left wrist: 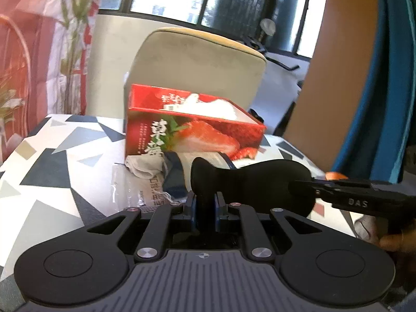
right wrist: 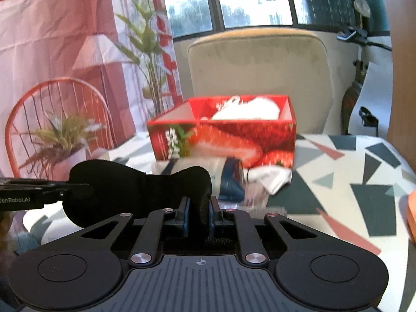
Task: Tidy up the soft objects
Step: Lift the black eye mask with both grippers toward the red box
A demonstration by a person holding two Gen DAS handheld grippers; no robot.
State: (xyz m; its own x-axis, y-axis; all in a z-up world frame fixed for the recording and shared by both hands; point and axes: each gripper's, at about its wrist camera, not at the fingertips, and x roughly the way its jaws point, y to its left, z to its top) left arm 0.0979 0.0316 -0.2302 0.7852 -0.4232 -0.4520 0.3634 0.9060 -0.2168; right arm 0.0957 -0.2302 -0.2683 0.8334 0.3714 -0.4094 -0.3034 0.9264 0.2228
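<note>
A black soft eye mask [left wrist: 249, 179] [right wrist: 124, 187] is stretched between my two grippers above the table. My left gripper [left wrist: 205, 202] is shut on one end of it; in the right wrist view it [right wrist: 83, 188] reaches in from the left. My right gripper [right wrist: 199, 208] is shut on the other end and enters the left wrist view [left wrist: 309, 187] from the right. Behind the mask stands an open red strawberry box [left wrist: 197, 135] [right wrist: 223, 140] holding white soft items [left wrist: 218, 108]. In front of the box lie a grey sock [left wrist: 145, 166], a blue-and-white roll [left wrist: 179, 171] and a clear plastic packet [left wrist: 137, 192].
The table [left wrist: 52, 161] [right wrist: 364, 182] has a triangle-patterned cover. A beige chair [left wrist: 197, 59] [right wrist: 260, 65] stands behind the box. An orange object [right wrist: 410, 213] pokes in at the table's right edge. A printed backdrop [right wrist: 65, 39] hangs on the left. A person's hand [left wrist: 395, 239] holds the right gripper.
</note>
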